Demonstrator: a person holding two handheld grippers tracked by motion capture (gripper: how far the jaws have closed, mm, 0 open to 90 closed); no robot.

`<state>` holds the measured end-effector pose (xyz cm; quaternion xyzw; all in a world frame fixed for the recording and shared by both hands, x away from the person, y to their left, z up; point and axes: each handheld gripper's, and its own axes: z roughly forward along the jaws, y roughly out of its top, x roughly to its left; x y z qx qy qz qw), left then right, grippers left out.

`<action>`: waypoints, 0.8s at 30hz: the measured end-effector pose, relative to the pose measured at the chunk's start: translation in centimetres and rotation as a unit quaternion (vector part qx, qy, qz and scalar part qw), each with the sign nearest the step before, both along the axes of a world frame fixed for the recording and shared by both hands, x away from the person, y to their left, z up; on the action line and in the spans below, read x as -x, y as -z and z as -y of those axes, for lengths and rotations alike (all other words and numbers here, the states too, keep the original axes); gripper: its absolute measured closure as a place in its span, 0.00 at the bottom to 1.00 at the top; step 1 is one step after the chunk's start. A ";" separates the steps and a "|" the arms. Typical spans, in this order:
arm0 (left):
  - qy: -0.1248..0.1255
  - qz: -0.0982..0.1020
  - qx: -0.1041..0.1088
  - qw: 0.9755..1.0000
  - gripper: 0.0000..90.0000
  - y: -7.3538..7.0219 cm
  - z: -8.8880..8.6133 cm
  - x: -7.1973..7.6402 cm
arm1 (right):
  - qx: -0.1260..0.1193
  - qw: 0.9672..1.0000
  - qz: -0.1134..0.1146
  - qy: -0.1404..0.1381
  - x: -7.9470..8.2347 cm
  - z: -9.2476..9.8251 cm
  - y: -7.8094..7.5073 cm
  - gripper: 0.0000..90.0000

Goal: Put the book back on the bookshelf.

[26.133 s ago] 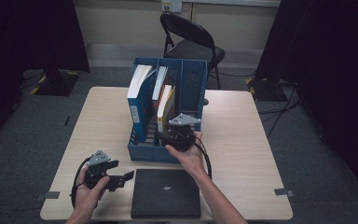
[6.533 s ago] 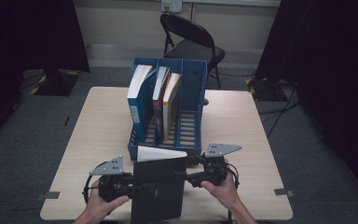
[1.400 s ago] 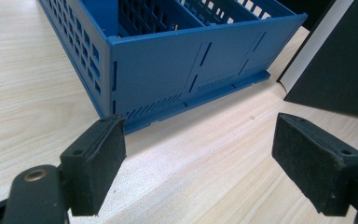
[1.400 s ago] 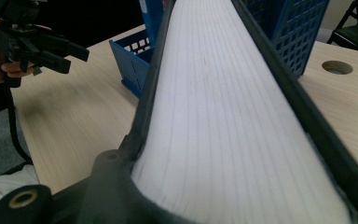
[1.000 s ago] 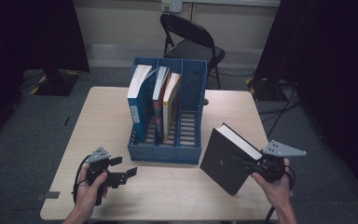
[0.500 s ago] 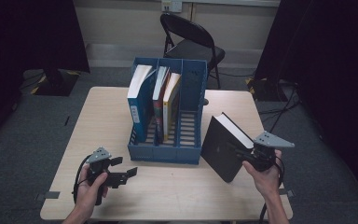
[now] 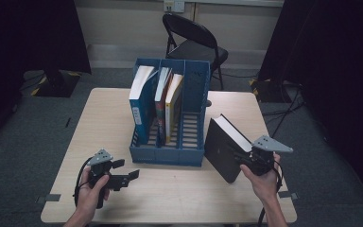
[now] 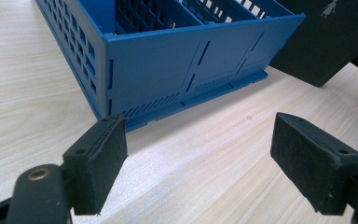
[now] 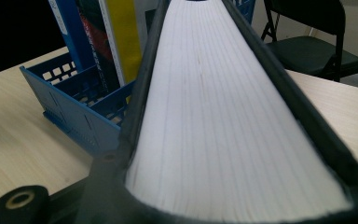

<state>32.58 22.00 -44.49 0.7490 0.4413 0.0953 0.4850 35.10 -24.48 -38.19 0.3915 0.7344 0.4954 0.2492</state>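
A thick black book (image 7: 222, 149) with white page edges (image 9: 214, 116) hangs tilted just right of the blue file rack (image 7: 168, 156). My right gripper (image 7: 240, 158) is shut on its lower corner, one jaw on each cover. In the right gripper view the pages run away from my right gripper (image 9: 233, 196) toward the rack (image 9: 74, 116). The rack's left and middle slots hold three upright books (image 7: 162, 97). My left gripper (image 7: 127, 169) rests open at the front left. Nothing lies between its pads (image 8: 98, 163), which face the rack's front wall (image 8: 182, 70) with the black book (image 8: 326, 42) beyond it.
The rack's rightmost slot (image 7: 191, 127) has no book in it. A black folding chair (image 7: 194, 42) stands behind the wooden table (image 7: 170, 198). Bare tabletop lies in front of the rack and to its left. Dark curtains flank the room.
My right gripper has carried the black book left, closer to the rack's right side. The left gripper has stayed where it was, still open.
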 end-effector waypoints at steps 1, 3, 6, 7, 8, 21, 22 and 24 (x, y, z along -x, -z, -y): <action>0.001 0.000 0.001 1.000 0.20 0.0 0.0 0.0 | -0.001 1.000 0.000 -0.002 0.0 0.0 0.0 0.56; 0.000 0.000 0.002 1.000 0.20 0.0 -0.1 0.0 | -0.006 1.000 0.000 -0.002 0.0 0.0 0.1 0.54; -0.002 0.000 0.002 1.000 0.20 0.0 -0.2 0.0 | -0.003 1.000 -0.002 0.003 -0.1 -0.2 0.1 0.55; -0.002 0.000 0.002 1.000 0.21 0.0 -0.2 0.0 | 0.001 1.000 0.000 0.005 -0.1 -0.3 0.1 0.56; -0.002 -0.001 0.002 1.000 0.20 0.0 -0.2 0.0 | 0.004 1.000 0.003 0.011 0.0 -0.3 0.1 0.57; -0.008 -0.008 0.005 1.000 0.21 0.2 -0.3 -0.2 | -0.004 0.999 0.008 0.036 -0.7 -0.6 0.1 0.57; -0.010 -0.008 0.006 1.000 0.21 0.2 -0.3 -0.2 | -0.003 0.999 0.008 0.035 -0.7 -0.7 0.1 0.57; -0.007 -0.006 0.006 1.000 0.21 0.2 -0.3 -0.1 | -0.005 0.999 0.002 0.035 -0.7 -0.8 0.0 0.55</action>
